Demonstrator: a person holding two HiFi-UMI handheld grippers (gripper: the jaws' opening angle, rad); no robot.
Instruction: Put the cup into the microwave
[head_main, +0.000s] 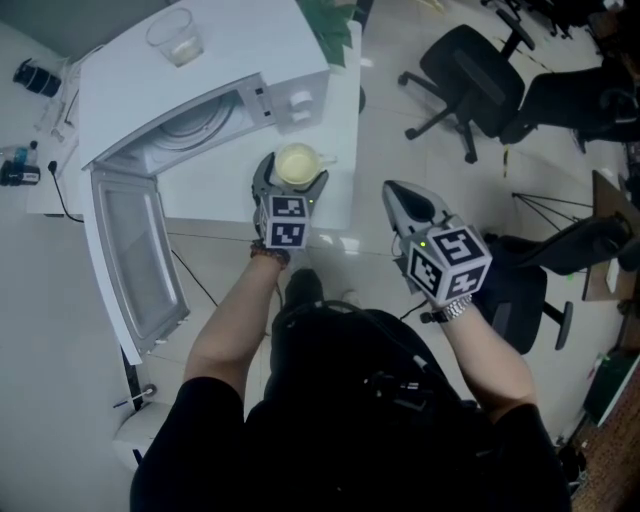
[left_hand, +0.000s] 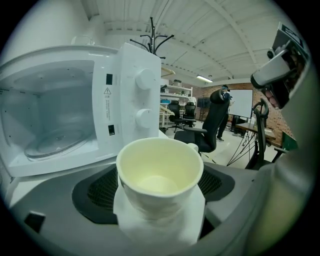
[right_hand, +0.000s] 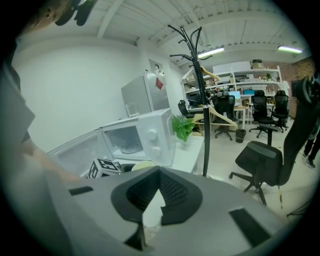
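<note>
While the door (head_main: 130, 270) at the far left hangs swung wide toward the person, past the front edge of the white table (head_main: 342, 140), the mouth of the microwave (head_main: 190, 90) beside it stands clear, and the left gripper view shows the glass turntable (left_hand: 55, 142) lying on the cavity floor. A clear glass (head_main: 176, 37) sits on the oven's roof near its back edge. The control panel (left_hand: 142, 97), with its two knobs, forms the right-hand border of the opening. Just in front of that panel the cup (head_main: 297, 163) stands on the table, outside the oven, near the table's front edge and not far from its right edge. The left gripper (head_main: 292, 172) has its jaws spread as wide as they go, one on each side of the cup, with a strip of dark pad showing on either side of the cup's wall, so it is bracketed but not squeezed. To the right, off the table and over the pale floor (head_main: 400, 100), the right gripper (head_main: 393, 190) is held with its jaws brought together on nothing. Farther right, black office chairs (head_main: 470, 80) stand well apart from both hands.
</note>
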